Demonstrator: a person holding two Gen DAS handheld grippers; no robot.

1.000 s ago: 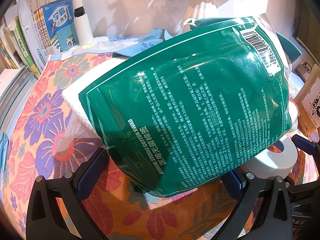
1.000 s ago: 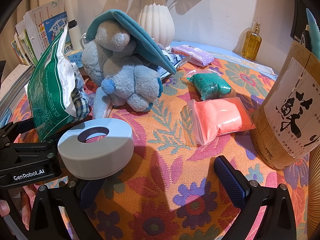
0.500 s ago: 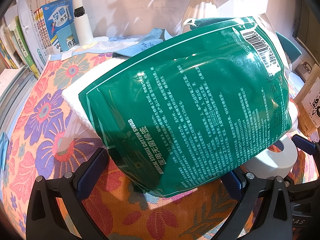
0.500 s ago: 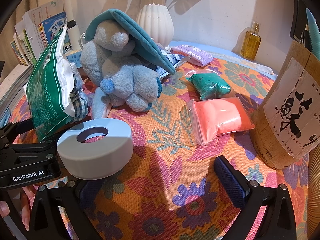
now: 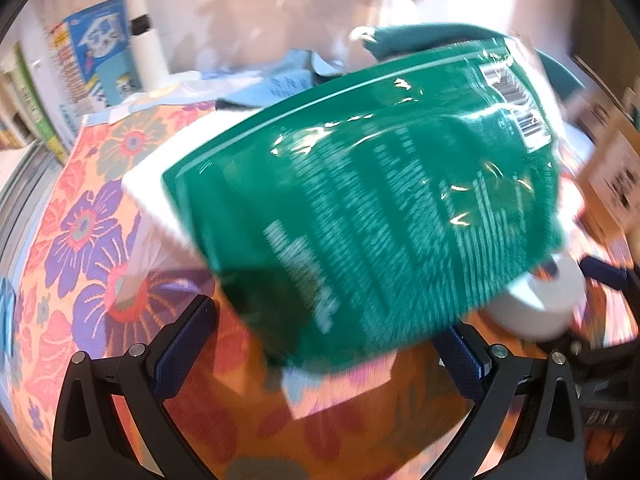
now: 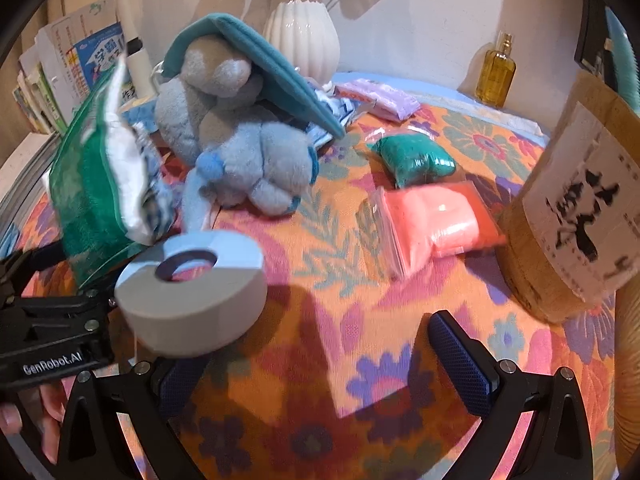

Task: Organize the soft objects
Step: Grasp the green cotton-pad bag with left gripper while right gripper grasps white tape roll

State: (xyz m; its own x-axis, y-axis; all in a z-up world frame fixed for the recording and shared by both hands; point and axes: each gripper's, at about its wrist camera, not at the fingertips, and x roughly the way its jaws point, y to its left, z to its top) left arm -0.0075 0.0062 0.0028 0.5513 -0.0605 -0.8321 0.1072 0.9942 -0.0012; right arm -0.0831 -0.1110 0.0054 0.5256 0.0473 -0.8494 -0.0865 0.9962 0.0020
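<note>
Green cotton-swab bag [image 5: 360, 200] leans blurred just ahead of the wide-apart left gripper [image 5: 332, 344].

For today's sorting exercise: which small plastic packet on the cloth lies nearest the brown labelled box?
The pink packet; it almost touches the box, while the green packet and lilac packet lie farther back.

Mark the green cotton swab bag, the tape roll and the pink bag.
green cotton swab bag [image 5: 360, 200], left wrist view, middle of its printed face.
tape roll [image 6: 192, 300], right wrist view, its outer side wall.
pink bag [image 6: 436, 220], right wrist view, centre of the pink filling.
</note>
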